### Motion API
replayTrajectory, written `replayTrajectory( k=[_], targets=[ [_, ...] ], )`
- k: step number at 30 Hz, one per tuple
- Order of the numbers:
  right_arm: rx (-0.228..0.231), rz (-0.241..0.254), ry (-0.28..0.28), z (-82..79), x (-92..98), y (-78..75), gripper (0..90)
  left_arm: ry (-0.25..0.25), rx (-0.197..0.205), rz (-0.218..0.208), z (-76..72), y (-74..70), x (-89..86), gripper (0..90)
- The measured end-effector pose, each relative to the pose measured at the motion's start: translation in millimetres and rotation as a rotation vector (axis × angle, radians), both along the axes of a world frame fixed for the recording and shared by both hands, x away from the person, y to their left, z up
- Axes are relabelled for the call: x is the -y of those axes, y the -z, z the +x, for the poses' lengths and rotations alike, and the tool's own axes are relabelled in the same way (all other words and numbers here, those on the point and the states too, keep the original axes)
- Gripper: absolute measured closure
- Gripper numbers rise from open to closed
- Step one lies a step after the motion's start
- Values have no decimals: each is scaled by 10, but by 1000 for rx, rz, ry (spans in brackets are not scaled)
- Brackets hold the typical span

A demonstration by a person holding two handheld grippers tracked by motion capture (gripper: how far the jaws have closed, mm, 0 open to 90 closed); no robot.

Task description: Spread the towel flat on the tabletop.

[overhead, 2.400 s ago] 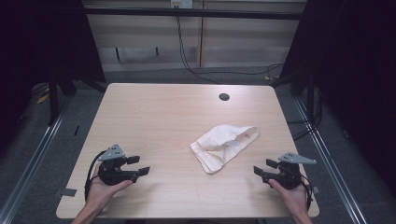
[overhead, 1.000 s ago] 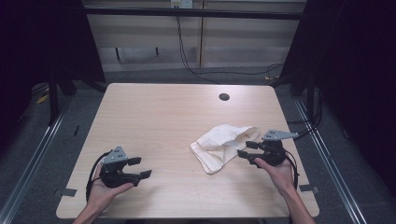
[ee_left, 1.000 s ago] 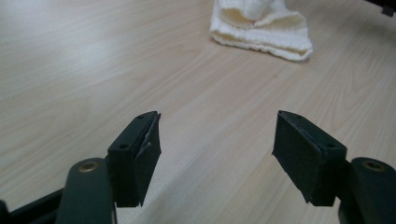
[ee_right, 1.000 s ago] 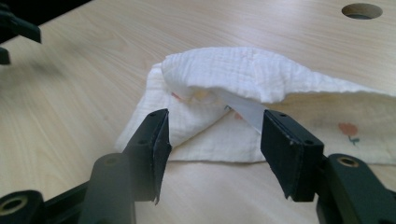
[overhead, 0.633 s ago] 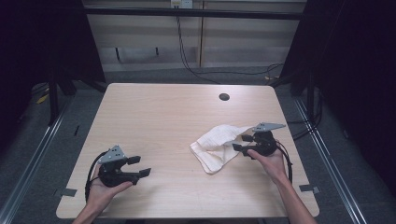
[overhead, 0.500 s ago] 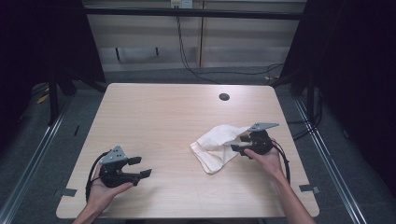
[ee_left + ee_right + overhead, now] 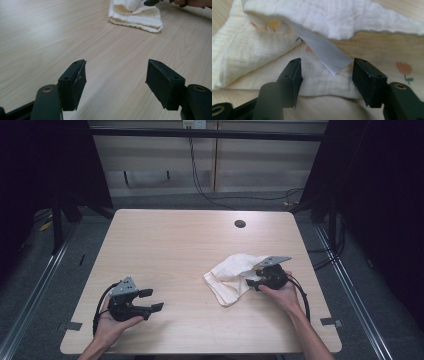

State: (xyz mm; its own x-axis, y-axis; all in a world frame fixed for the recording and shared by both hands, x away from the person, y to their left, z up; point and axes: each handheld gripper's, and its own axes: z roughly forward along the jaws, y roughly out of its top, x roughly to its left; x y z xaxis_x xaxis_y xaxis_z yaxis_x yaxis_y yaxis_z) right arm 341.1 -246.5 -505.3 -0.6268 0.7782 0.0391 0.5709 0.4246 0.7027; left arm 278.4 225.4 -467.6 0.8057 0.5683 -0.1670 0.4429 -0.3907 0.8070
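A crumpled cream cloth (image 7: 227, 276) with small printed flowers lies right of the table's middle. My right gripper (image 7: 249, 279) rests low at its right side, pointing left into the folds. In the right gripper view the jaws (image 7: 325, 75) stand apart over the cloth (image 7: 262, 55), and the tip of a white label (image 7: 324, 53) hangs between them without touching the pads. These jaws have just been closing a little. My left gripper (image 7: 152, 300) sits at the front left, open, with bare wood between its jaws (image 7: 116, 82). The cloth (image 7: 136, 15) lies well beyond it.
The wooden table (image 7: 175, 245) has a dark round hole (image 7: 240, 224) near its far edge. Black frame rails run along both sides, and cables lie on the floor behind. The right gripper's cable trails toward the table's right edge.
My right gripper has travelled from the table's right front to the left and down onto the cloth's right side. The left gripper has stayed where it was.
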Motion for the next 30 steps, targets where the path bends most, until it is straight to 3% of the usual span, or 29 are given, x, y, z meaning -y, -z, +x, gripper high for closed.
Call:
replayTrajectory(
  k=[4,11,17,20,21,30],
  targets=[
    [-7,10,-16,-27,-34,-17,656,2,0,8,-1,3,7,318],
    [-12,42,-32,-42,-91,-8,803,7,-3,10,7,6,7,321],
    [-23,68,-66,-70,-220,1,837,5,-2,3,7,2,3,321],
    [-16,48,-88,-98,-299,-11,837,23,-6,-6,10,1,-8,309],
    [-20,51,-114,-126,-363,-12,838,14,-3,-3,9,0,-11,310],
    [-30,70,-175,-186,-560,-8,840,11,-4,0,17,2,-12,321]
  ],
)
